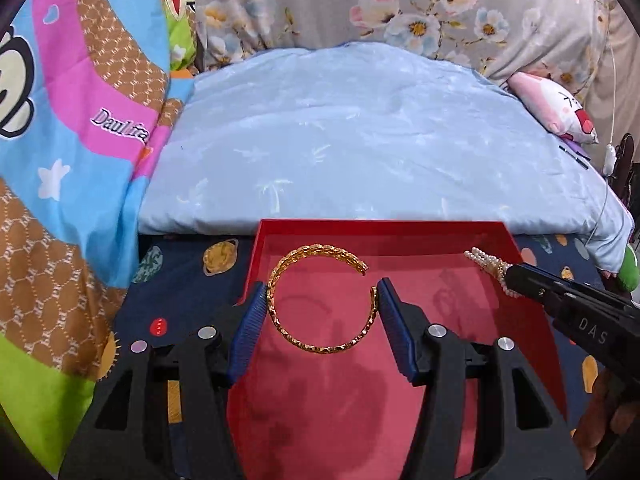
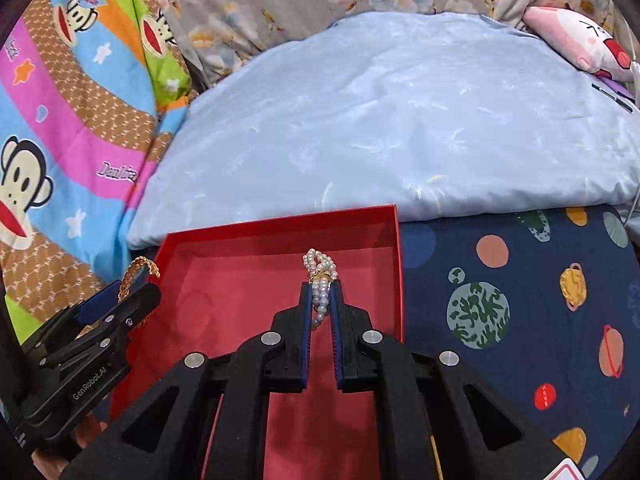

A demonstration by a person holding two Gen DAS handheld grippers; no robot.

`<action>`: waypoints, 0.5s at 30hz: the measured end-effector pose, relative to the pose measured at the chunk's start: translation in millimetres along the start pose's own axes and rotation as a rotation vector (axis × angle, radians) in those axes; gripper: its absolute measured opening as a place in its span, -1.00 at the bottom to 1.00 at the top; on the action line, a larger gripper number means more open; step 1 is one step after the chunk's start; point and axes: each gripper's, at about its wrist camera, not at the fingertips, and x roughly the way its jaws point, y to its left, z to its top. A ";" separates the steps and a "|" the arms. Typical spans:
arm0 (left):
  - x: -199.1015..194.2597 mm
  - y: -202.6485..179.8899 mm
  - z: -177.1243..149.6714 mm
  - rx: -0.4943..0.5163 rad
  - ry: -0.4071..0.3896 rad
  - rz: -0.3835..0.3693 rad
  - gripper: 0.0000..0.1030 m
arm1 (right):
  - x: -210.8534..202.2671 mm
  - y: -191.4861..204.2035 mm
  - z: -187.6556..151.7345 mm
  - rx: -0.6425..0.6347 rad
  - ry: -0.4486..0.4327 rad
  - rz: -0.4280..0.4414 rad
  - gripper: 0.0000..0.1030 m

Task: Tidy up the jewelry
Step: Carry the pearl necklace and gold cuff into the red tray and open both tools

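Gripping gold open bangle, braided, between left gripper pads over red tray. Pinching pearl bracelet, multi-strand with gold clasp, in right gripper above tray. Reading "DAS", "GenRobot.AI" on grippers.

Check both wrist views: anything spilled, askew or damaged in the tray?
Nothing stands out. The gold bangle sits between the left gripper pads over the red tray; the right gripper pinches the pearl bracelet, strands intact. No loose beads show on the tray floor.
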 end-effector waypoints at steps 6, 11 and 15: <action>14.3 -2.3 0.3 -0.006 0.023 0.015 0.15 | 12.9 -2.0 0.8 -0.009 0.020 -0.016 -0.75; -2.5 -0.4 -0.1 -0.015 -0.026 0.053 0.38 | -14.5 -0.7 -5.3 0.004 -0.047 -0.018 -0.42; -33.5 6.4 -10.0 -0.020 -0.064 0.054 0.39 | -58.4 0.8 -27.0 0.011 -0.098 0.028 -0.42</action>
